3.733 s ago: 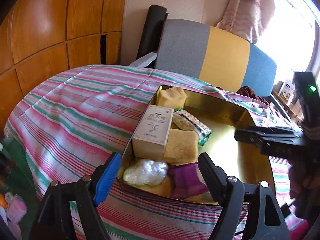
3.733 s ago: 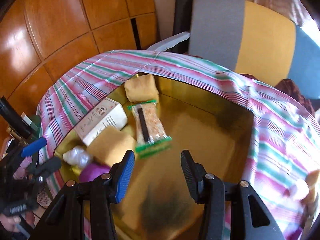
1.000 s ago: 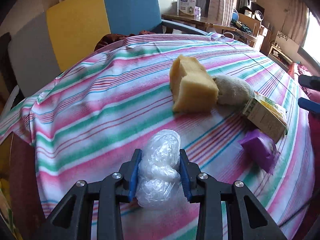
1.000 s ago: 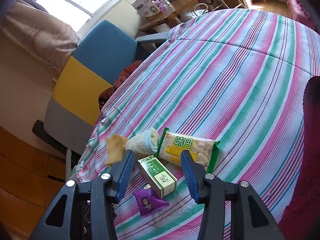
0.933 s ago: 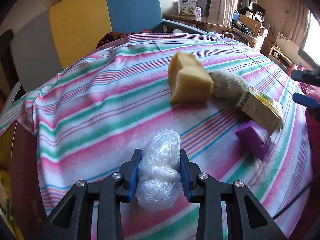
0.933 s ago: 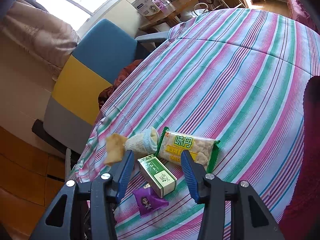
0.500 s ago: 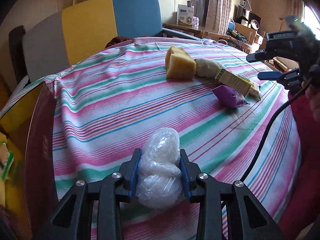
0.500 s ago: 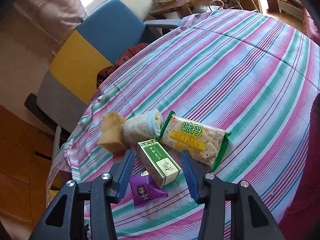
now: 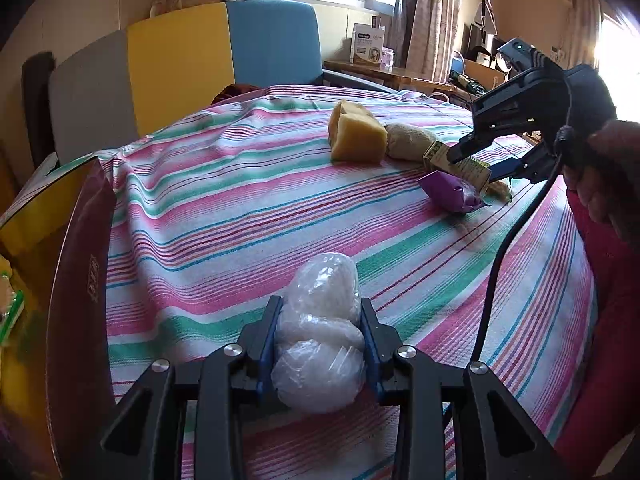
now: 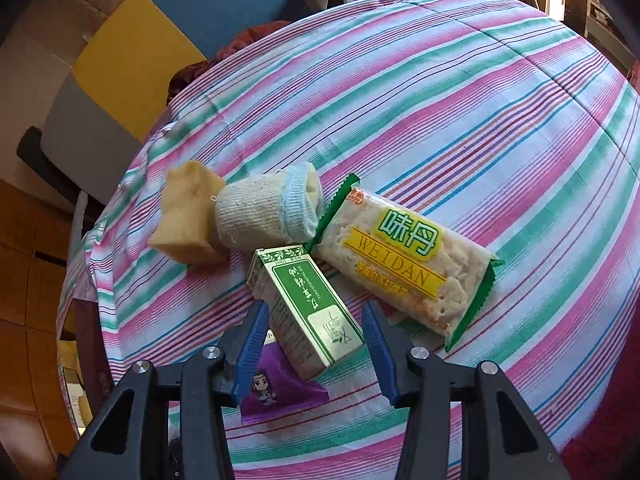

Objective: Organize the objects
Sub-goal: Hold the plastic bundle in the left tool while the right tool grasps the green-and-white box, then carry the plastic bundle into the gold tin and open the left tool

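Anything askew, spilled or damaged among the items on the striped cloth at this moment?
Nothing spilled or torn. The green carton sits askew, one end propped on the purple packet, and the items are bunched in a loose cluster with the rolled sock against the sponge.

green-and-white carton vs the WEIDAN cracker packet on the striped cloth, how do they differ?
The green-and-white carton is a rigid rectangular box; the WEIDAN cracker packet is a soft, clear wrapper with crimped green ends. The carton lies between the open fingers of the right gripper; the packet lies outside them, to the right in that view. The carton overlaps a purple sachet; the packet does not. Both lie flat on the striped tablecloth.
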Available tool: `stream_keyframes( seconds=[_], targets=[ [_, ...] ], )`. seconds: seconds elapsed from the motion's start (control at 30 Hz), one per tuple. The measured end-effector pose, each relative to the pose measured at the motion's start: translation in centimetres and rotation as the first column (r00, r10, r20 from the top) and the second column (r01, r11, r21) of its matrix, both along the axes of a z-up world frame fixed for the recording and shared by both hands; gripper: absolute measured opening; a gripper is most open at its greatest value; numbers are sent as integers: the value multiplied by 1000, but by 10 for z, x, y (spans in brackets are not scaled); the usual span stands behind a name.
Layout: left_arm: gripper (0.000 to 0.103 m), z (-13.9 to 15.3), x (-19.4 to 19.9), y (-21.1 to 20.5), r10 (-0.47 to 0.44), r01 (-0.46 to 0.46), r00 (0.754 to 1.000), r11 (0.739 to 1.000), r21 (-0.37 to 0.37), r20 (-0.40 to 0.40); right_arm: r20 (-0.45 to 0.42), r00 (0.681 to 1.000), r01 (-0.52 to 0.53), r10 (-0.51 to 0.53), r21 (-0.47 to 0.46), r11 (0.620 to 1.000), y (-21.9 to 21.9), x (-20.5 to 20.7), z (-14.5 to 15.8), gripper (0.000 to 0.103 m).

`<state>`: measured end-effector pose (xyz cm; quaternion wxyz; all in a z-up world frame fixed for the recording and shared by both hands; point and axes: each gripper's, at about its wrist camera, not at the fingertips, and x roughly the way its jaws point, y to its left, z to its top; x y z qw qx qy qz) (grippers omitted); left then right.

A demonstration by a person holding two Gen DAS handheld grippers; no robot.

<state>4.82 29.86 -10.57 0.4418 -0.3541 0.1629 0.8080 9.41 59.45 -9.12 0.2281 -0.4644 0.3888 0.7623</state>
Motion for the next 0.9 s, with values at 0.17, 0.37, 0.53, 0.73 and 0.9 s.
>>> stream_keyframes(
  seconds=[0.17, 0.37, 0.53, 0.73, 0.9],
  targets=[
    [37, 0, -1, -1, 4, -4, 1000, 1000, 9, 9, -9, 999, -38, 38, -18, 999, 2, -13, -9, 51],
    [37, 0, -1, -1, 13, -14, 1000, 1000, 18, 16, 75, 984, -168, 161, 112, 979, -23, -29, -7, 30],
    [37, 0, -1, -1, 16, -17, 1000, 1000, 18, 12, 94, 979, -194, 182, 131, 972, -26, -30, -7, 32],
    [36, 1, 0, -2, 25, -25, 1000, 999, 21, 10, 105, 977, -200, 188, 117, 973, -24, -27, -12, 32],
    [35, 15, 3, -10, 31, -33, 998, 999, 34, 56, 153, 963, -247, 221, 181, 952, -32, -33, -10, 31]
  ],
)
